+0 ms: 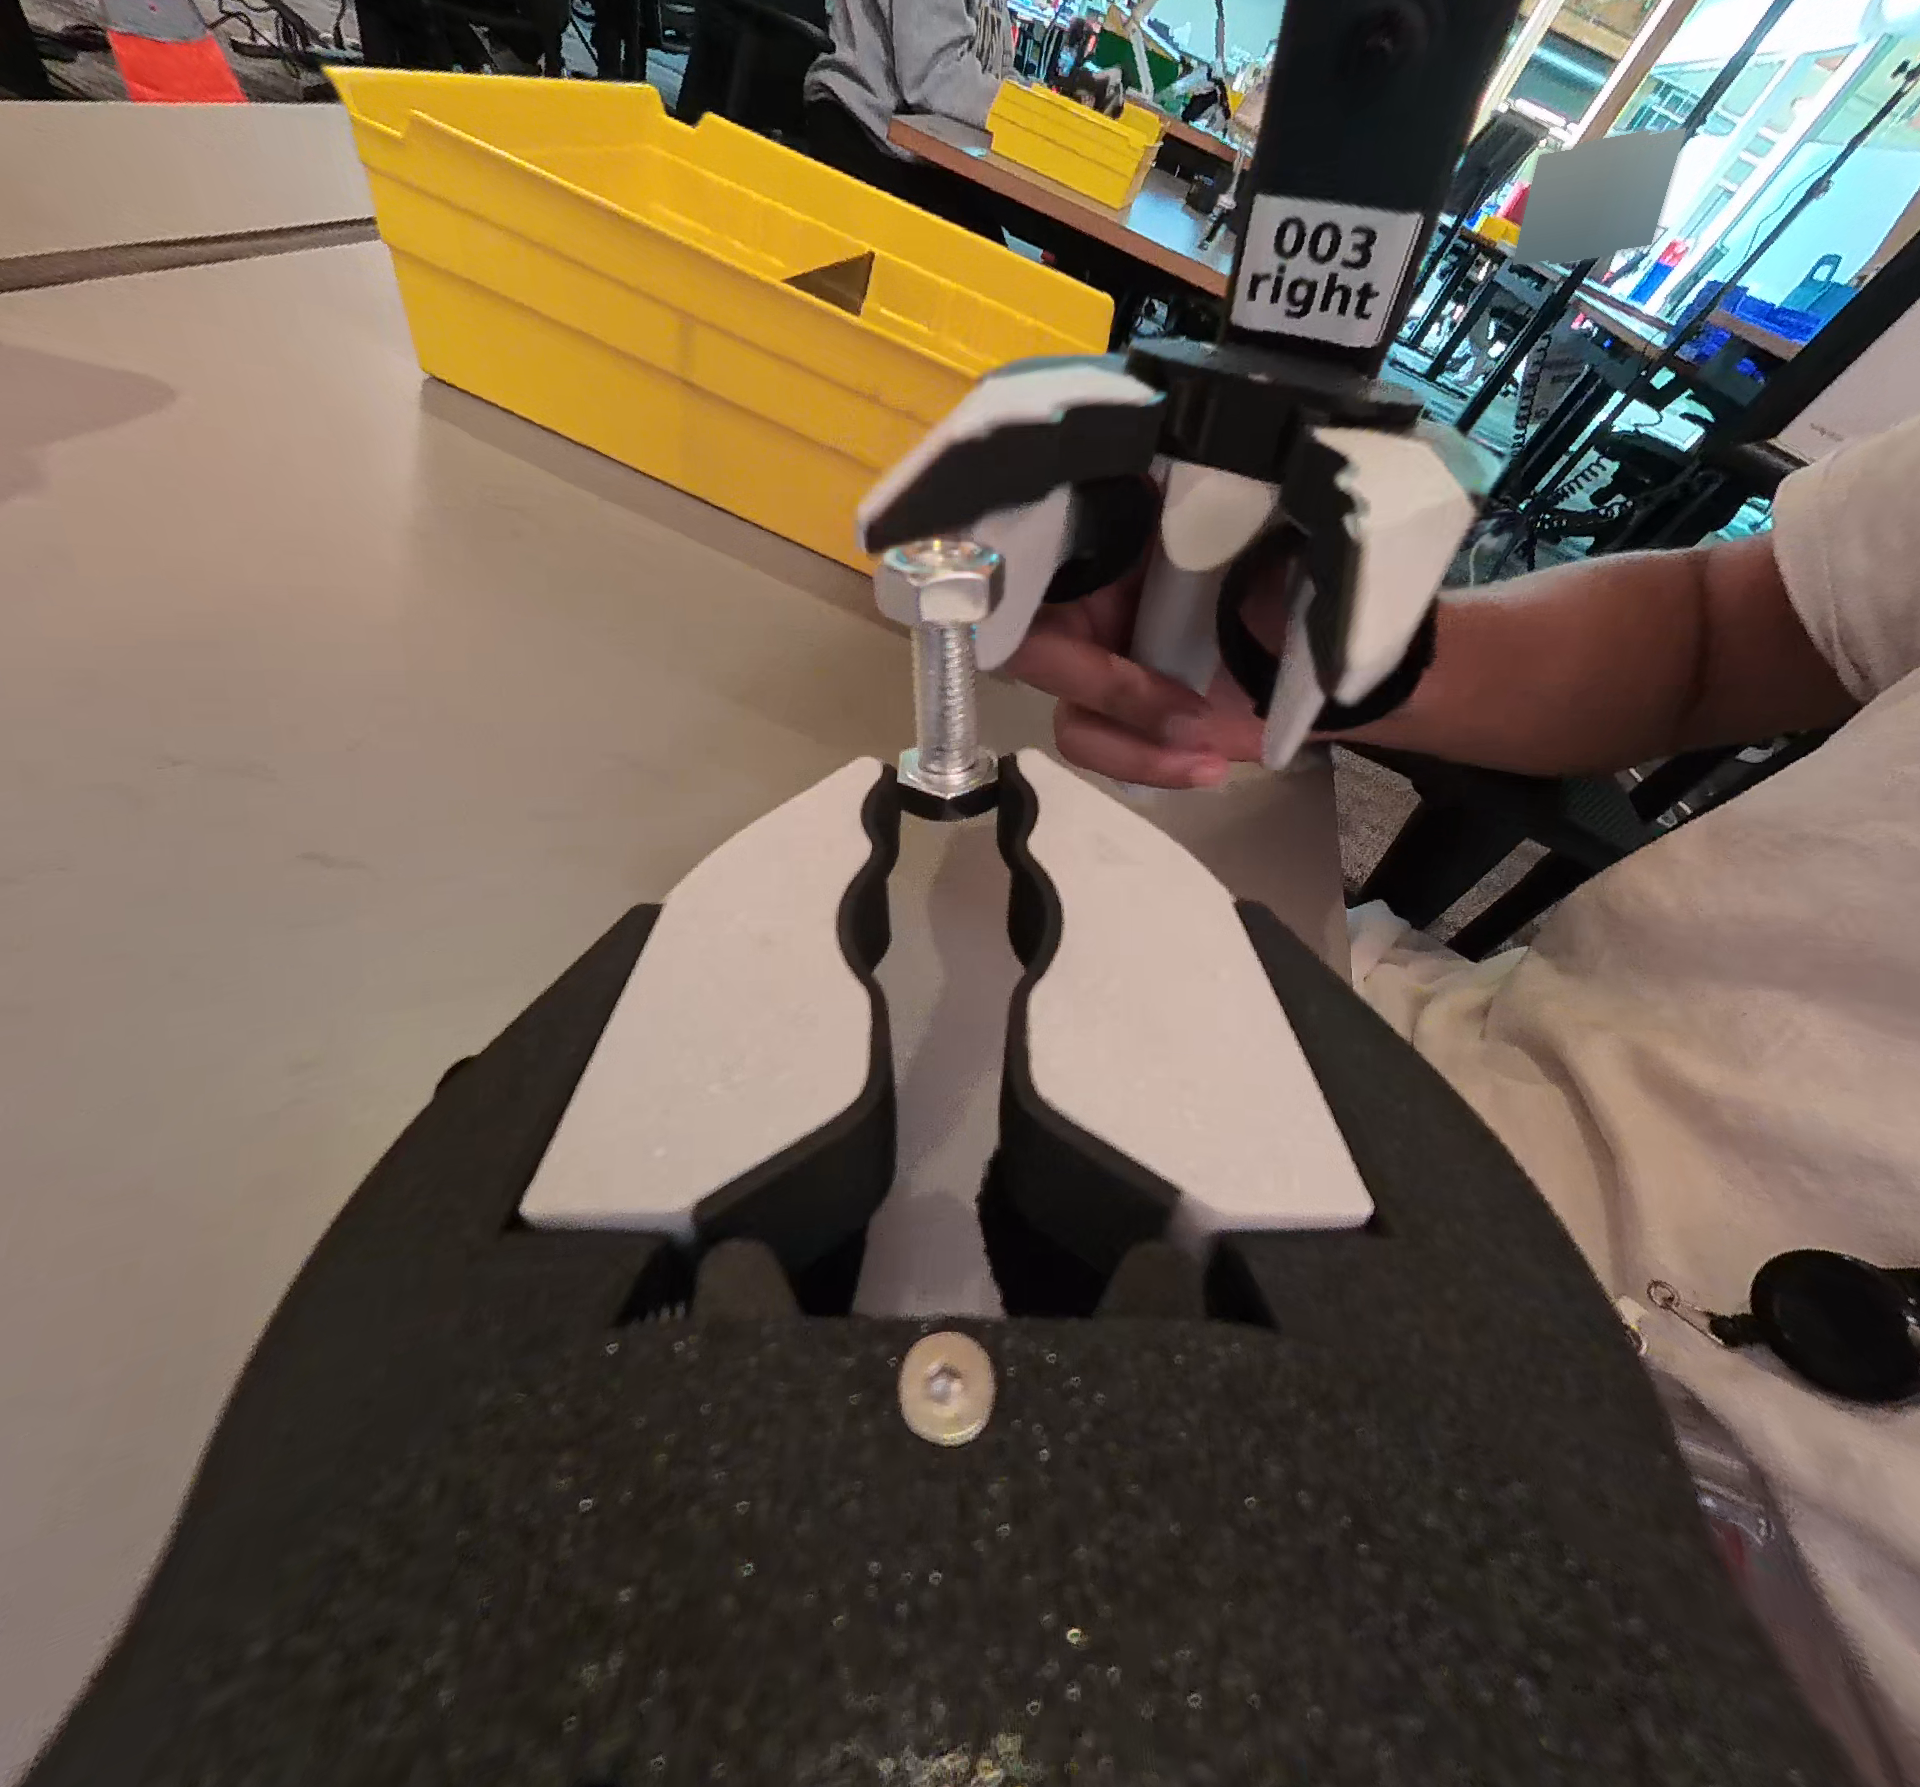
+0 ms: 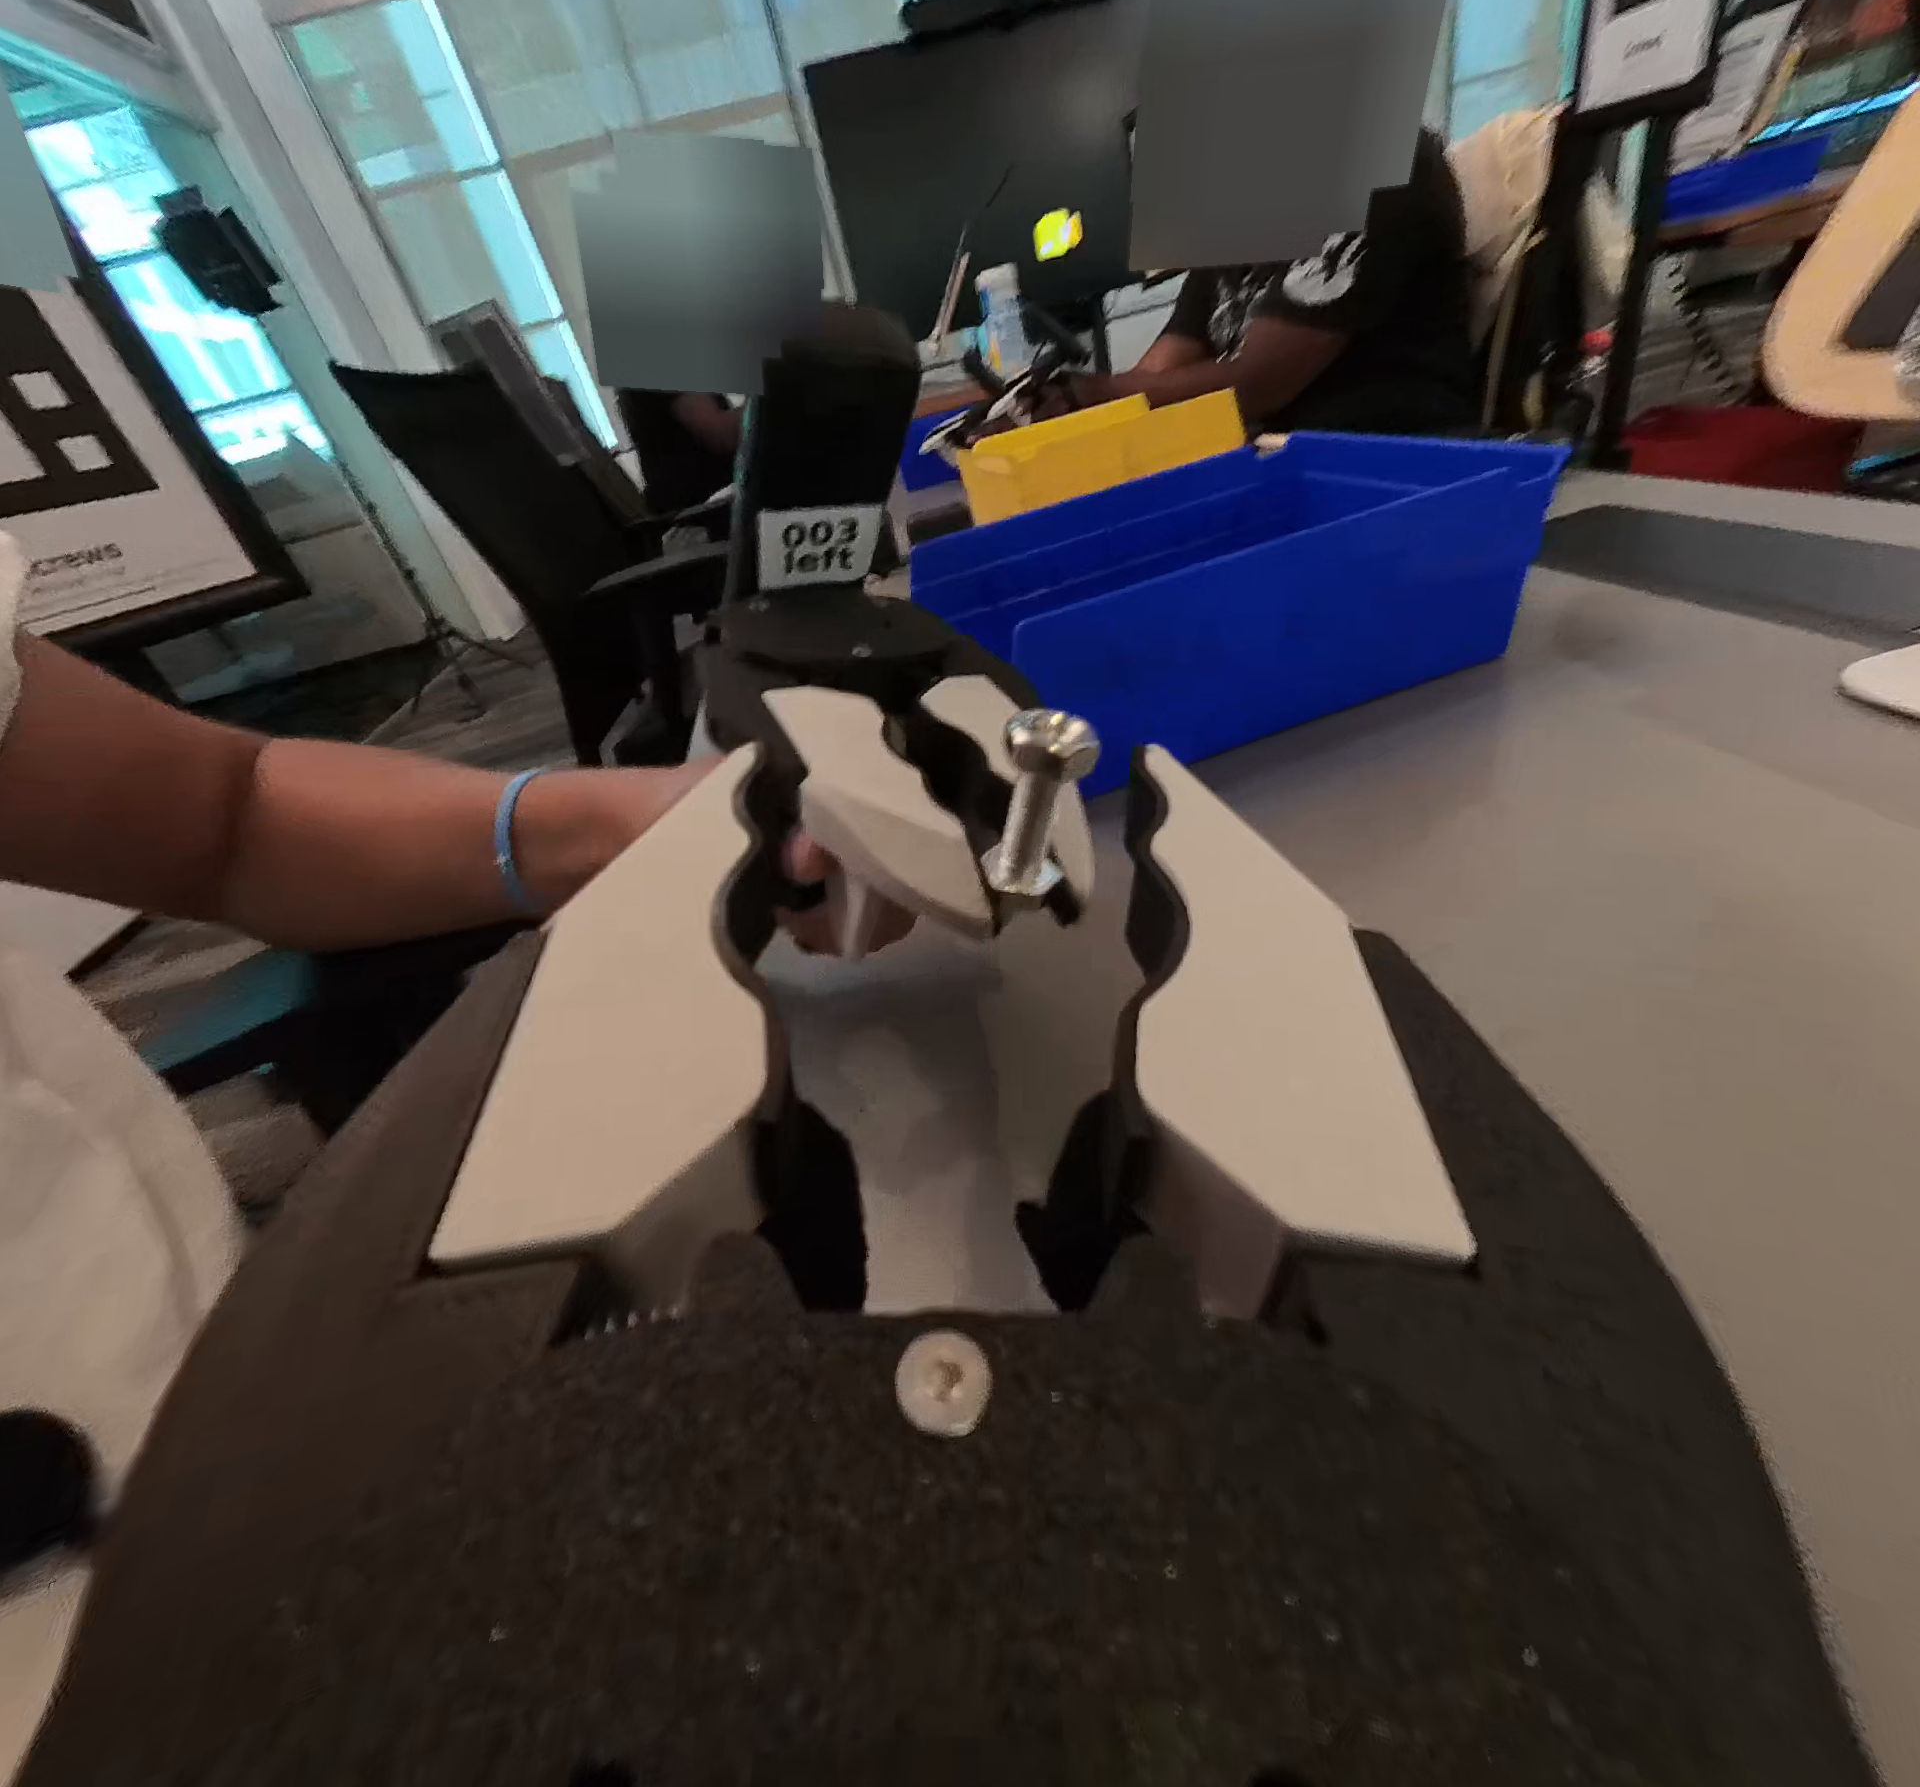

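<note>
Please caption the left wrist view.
Left gripper clamps the nut of an upright silver bolt; open right gripper alongside.

right gripper (image 1: 1132, 636) motion-blurred

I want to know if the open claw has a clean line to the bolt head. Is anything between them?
Nothing visible does. The left claw is clamped on the nut at the bottom of the upright bolt, leaving the hex head bare. The right claw is open around it, its fingers right beside the head.
</note>
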A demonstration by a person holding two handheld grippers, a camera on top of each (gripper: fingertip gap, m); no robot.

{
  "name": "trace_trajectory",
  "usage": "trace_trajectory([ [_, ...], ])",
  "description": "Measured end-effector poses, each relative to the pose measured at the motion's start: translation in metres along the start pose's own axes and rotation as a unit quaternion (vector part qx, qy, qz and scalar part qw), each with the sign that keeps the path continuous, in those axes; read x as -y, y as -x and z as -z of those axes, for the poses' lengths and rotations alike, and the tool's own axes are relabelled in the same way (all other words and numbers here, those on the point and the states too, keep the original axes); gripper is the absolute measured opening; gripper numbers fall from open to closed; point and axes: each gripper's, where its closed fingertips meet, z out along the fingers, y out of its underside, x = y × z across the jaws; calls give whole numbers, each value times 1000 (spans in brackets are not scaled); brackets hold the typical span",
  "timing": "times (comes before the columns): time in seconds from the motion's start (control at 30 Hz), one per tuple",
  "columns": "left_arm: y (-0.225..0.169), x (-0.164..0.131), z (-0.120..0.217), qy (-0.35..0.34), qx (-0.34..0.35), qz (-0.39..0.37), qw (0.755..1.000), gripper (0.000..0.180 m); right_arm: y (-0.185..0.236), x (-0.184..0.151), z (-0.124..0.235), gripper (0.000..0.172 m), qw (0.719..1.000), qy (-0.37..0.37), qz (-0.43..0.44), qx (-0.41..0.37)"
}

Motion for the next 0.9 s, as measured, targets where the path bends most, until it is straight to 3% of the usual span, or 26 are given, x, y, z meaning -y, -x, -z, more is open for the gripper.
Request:
trace_trajectory([
  [0.23, -10, -2, -8, 7, -16, -6, 1000, 18, 17, -8, -26, 81, 999, 13, 0, 44],
  [0.5, 0, 0, 1, 3, -1, -3, 1000, 18, 2, 4, 0, 71, 1000, -2, 21, 0],
  [0.73, -9, -5, -9, 16, -15, -9, 1000, 17, 14, -5, -22, 77, 999, 15, 4, 37],
  [0.9, -5, -4, -5, 14, -4, -12, 1000, 18, 0, 4, -8, 71, 1000, -3, 11, 1],
])
